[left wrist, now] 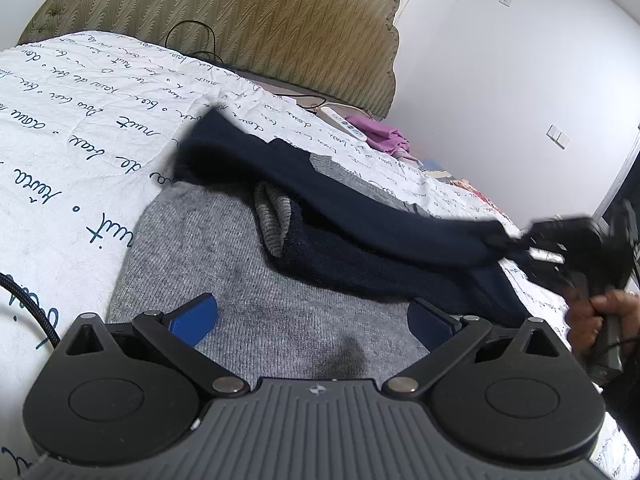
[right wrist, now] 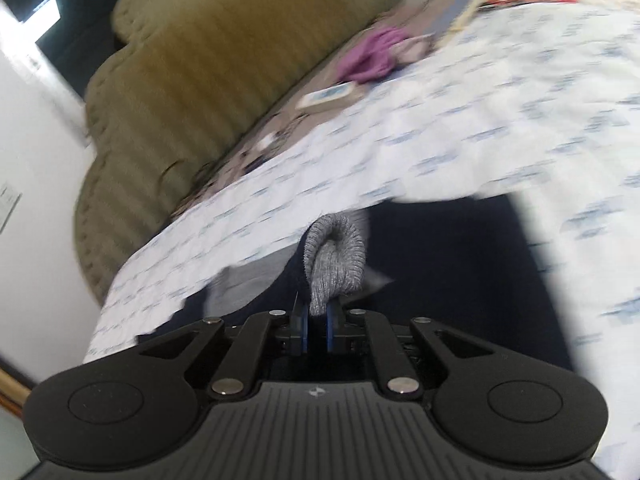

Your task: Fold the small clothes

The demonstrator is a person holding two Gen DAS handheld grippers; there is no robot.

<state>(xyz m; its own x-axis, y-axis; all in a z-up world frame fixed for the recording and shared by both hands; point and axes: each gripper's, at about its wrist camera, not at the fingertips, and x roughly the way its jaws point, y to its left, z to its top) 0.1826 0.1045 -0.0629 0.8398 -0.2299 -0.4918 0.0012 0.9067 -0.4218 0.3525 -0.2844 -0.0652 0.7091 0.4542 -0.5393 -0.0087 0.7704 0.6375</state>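
Script-print bedspread (left wrist: 60,128) beside headboard (left wrist: 240,20), left claw (left wrist: 312,320) spread over sweater (left wrist: 240,248), right claw (right wrist: 316,326) pinching cuff (right wrist: 336,256)

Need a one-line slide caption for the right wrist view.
Right hand-held gripper shut on the grey ribbed cuff of a navy sleeve, above the script-print bedspread.

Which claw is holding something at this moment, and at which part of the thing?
The right claw is shut on the sweater, pinching the grey ribbed cuff of its dark sleeve. The left claw is open above the grey part and holds nothing.
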